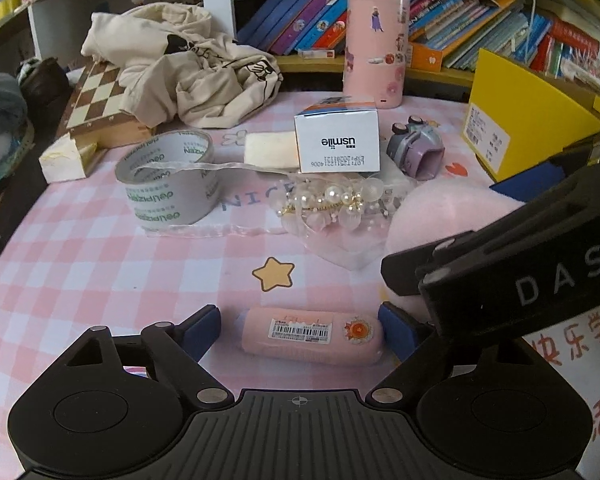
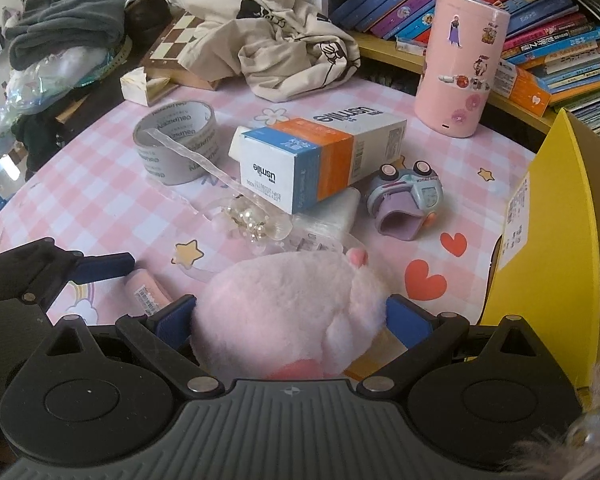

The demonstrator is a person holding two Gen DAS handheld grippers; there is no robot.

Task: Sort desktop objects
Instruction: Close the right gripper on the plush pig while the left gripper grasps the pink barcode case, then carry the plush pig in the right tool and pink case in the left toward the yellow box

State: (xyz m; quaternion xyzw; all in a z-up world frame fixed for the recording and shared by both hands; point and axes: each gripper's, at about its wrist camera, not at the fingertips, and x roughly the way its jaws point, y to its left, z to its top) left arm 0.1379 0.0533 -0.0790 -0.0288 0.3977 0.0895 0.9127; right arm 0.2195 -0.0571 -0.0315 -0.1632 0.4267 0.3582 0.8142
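Note:
A small pink case [image 1: 312, 336] with a barcode label lies on the pink checked tablecloth [image 1: 80, 260], lengthwise between the blue pads of my left gripper [image 1: 300, 332]. The right-hand pad sits against its end and a narrow gap shows at the left-hand pad, so this gripper is open around it. In the right wrist view the case [image 2: 148, 292] lies beside one left finger [image 2: 104, 266]. My right gripper [image 2: 292, 312] is shut on a pink plush toy [image 2: 284, 312], both pads pressing into its fur. The left wrist view shows that gripper [image 1: 460, 228] over the plush [image 1: 440, 216].
Farther back lie a tape roll [image 1: 168, 180], a white usmile box [image 1: 338, 140], a bag of pearl trinkets [image 1: 332, 204] and a purple toy car [image 1: 414, 148]. A pink cylinder [image 1: 376, 48], a yellow box [image 1: 532, 120], a chessboard [image 1: 96, 100] and a crumpled cloth bag [image 1: 188, 68] line the back.

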